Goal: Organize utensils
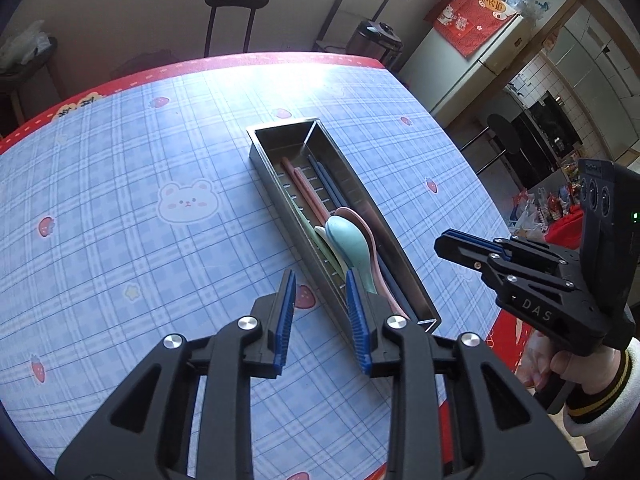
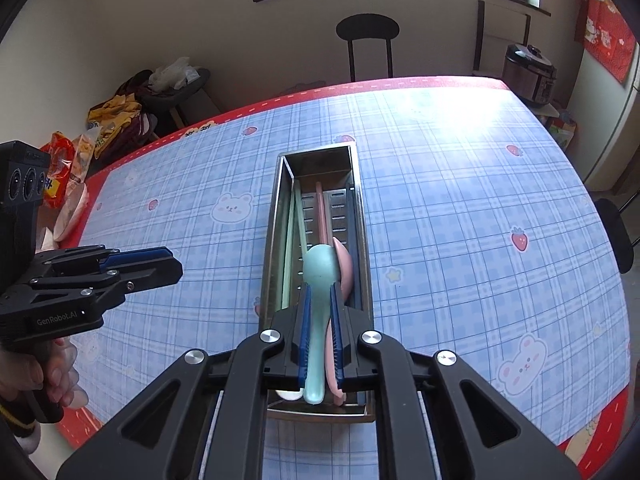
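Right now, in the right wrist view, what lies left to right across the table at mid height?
left gripper → bear print on the tablecloth → metal utensil tray → teal spoon → pink spoon → strawberry print

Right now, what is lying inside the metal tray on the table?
Inside the metal tray: a teal spoon on top, a pink spoon beside it, a pink chopstick, pale green chopsticks and dark blue ones. The right gripper covers the near end.
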The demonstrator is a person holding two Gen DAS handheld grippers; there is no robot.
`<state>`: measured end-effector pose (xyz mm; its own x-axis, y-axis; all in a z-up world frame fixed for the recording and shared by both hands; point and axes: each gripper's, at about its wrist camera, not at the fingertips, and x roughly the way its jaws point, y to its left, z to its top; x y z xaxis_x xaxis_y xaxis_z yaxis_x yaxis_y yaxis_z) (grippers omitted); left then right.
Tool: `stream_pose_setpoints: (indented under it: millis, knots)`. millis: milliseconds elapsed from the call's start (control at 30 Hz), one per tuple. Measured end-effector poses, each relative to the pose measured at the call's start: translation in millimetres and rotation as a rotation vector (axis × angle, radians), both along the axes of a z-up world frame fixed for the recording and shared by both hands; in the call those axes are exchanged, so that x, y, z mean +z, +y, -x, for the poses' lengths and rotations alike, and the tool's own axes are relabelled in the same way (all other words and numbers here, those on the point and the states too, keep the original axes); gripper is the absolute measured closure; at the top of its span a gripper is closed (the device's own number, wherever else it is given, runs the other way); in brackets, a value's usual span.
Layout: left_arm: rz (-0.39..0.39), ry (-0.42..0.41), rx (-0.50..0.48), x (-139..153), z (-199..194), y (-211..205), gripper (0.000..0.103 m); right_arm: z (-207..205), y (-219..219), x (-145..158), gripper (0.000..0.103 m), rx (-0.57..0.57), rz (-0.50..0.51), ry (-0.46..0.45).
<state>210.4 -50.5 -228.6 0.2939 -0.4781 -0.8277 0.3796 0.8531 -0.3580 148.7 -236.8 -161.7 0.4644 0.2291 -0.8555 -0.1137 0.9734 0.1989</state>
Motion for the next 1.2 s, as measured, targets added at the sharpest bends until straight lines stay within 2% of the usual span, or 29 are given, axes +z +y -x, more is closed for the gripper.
stream_pose_setpoints:
  millis: [67,133,200,233,333,367,433,467,500,533,633,733,833,1100,1200]
  knots:
    - [-0.01,-0.047,0.011,16,11,13,0.074,10,5,15,0.09,-0.001,0.009,-0.023]
    - [-0.023,-0.096,0.025,34,24,26,0.073,19,10,30,0.083,0.004,0.013,-0.05]
    - [-0.031,-0.151,0.047,55,38,40,0.065,29,15,48,0.078,0.012,0.014,-0.083]
    - [-0.034,-0.178,0.057,67,46,46,0.064,33,16,57,0.076,0.017,0.014,-0.1]
    - [-0.054,-0.27,0.098,101,70,64,0.056,47,19,87,0.058,0.036,0.011,-0.161]
    - [-0.057,-0.299,0.114,113,79,69,0.051,51,20,97,0.048,0.046,0.012,-0.182]
    - [-0.057,-0.355,0.155,135,96,81,0.033,59,20,116,0.027,0.063,0.022,-0.225]
    - [-0.058,-0.382,0.18,145,106,86,0.012,63,20,124,0.022,0.072,0.027,-0.244]
    - [-0.056,-0.415,0.204,155,116,92,0.006,68,20,133,0.013,0.086,0.028,-0.263]
    - [-0.056,-0.439,0.219,163,126,95,0.006,72,20,140,0.006,0.099,0.029,-0.279]
    - [-0.078,-0.479,0.263,183,150,102,0.006,85,19,156,0.006,0.127,0.04,-0.308]
    - [-0.067,-0.514,0.302,198,170,108,0.006,96,15,168,0.006,0.128,0.046,-0.325]
    - [-0.097,-0.541,0.347,211,185,106,0.006,110,13,177,0.006,0.124,0.046,-0.352]
    - [-0.168,-0.614,0.406,232,214,96,0.006,134,7,197,0.006,0.123,0.045,-0.393]
    - [-0.155,-0.624,0.401,236,219,91,0.006,139,2,205,0.006,0.116,0.043,-0.413]
